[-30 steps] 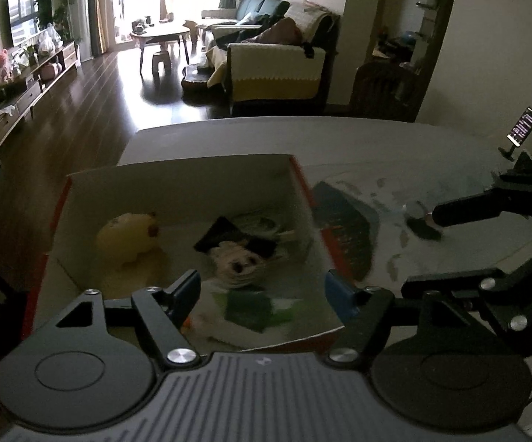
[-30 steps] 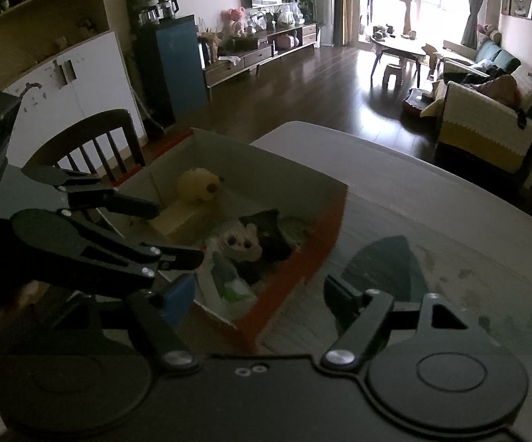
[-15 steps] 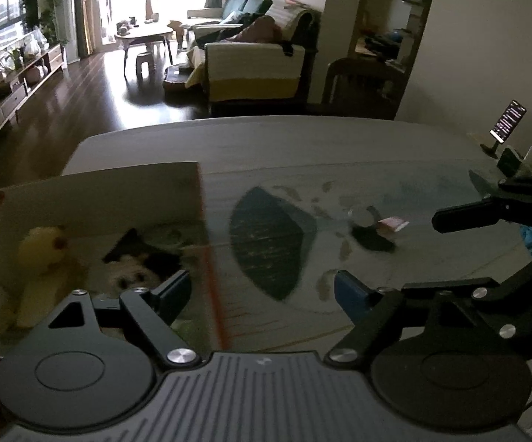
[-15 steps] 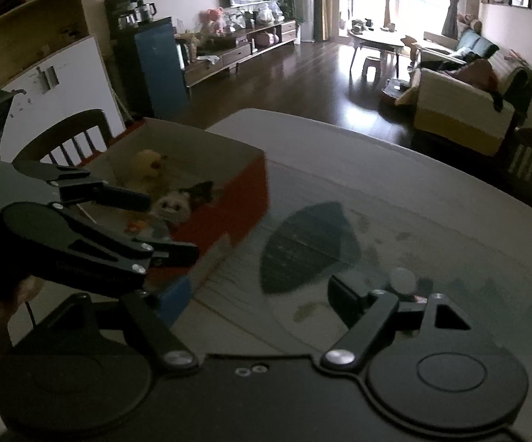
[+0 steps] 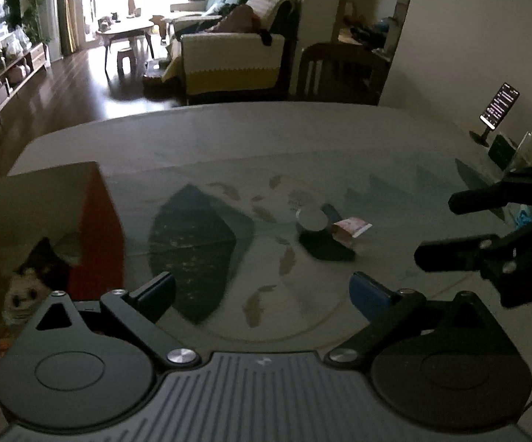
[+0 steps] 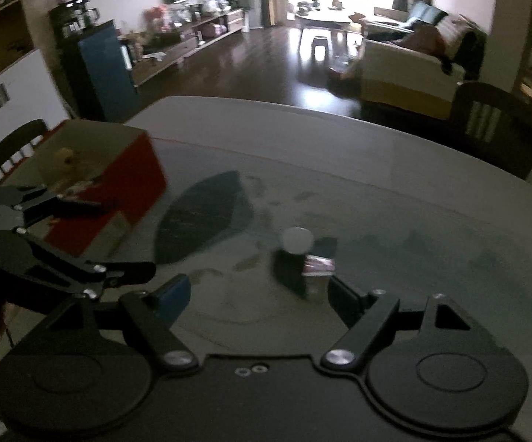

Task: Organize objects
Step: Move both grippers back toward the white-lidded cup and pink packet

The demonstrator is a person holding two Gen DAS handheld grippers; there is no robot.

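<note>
An open cardboard box (image 5: 93,221) with a red side stands at the table's left, holding a black-and-white plush dog (image 5: 26,287) and a yellow plush (image 6: 65,156). Mid-table lies a small cluster: a dark bottle with a white round cap (image 5: 312,219), a dark flat piece (image 5: 326,248) and a pink packet (image 5: 350,228). My left gripper (image 5: 262,294) is open and holds nothing, short of the cluster. My right gripper (image 6: 258,296) is also open, with the capped bottle (image 6: 297,239) and pink packet (image 6: 319,265) just beyond its right finger. Each gripper shows in the other's view, right (image 5: 437,230) and left (image 6: 126,237).
A phone on a stand (image 5: 498,105) and a clear container (image 5: 527,147) sit at the table's far right. Wooden chairs (image 5: 339,73) (image 6: 494,121) stand behind the far edge. A patterned mat (image 5: 192,243) covers the table's middle.
Both grippers have swung right, from over the box to the table's middle. The box has slid to the left of both views and the small cluster is now closer.
</note>
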